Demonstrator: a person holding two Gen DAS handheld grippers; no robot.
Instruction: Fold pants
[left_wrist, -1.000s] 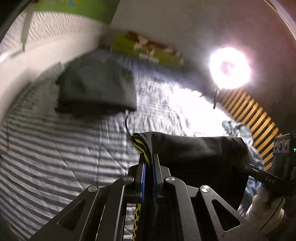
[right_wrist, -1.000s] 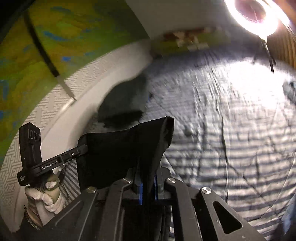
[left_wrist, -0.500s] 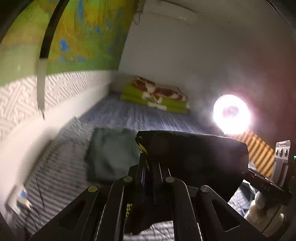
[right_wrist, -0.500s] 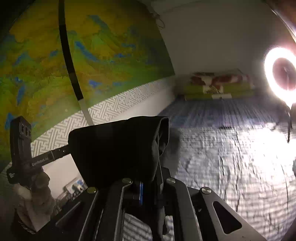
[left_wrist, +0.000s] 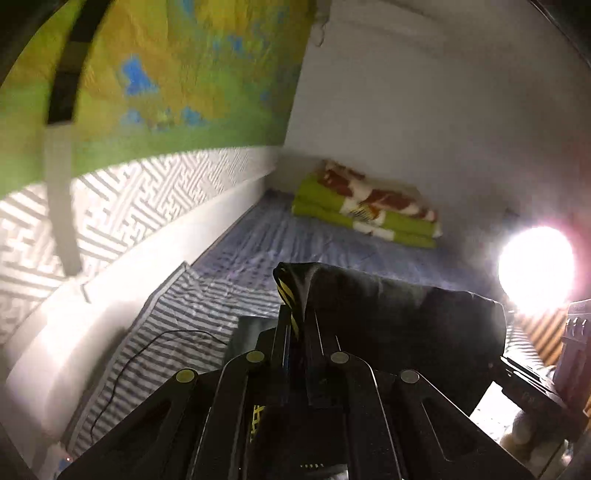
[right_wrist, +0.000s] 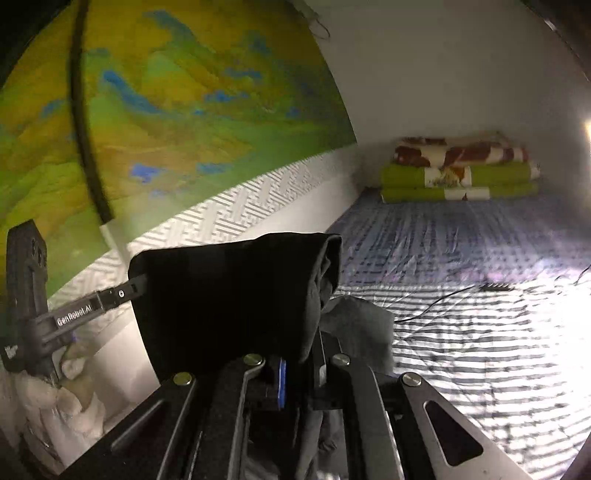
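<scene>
Black pants (left_wrist: 399, 317) with a yellow-and-black striped edge hang stretched between my two grippers, lifted off the bed. In the left wrist view my left gripper (left_wrist: 299, 317) is shut on their striped corner, and the right gripper (left_wrist: 528, 380) holds the far corner at the right. In the right wrist view the right gripper (right_wrist: 308, 350) is shut on a bunched corner of the pants (right_wrist: 229, 295). The left gripper (right_wrist: 110, 299), in a gloved hand (right_wrist: 74, 369), pinches the other corner. The cloth hides both sets of fingertips.
A striped bed sheet (right_wrist: 480, 350) lies below. A dark folded garment (right_wrist: 362, 321) rests on it just beyond the pants. A folded green blanket (left_wrist: 369, 210) sits at the far end. A ring light (left_wrist: 535, 269) glares at the right. A thin cable (left_wrist: 147, 350) runs near the patterned wall (left_wrist: 129, 206).
Both grippers have risen and tilted up with the pants. The views swung from looking down on the bed to facing the wall and the far end.
</scene>
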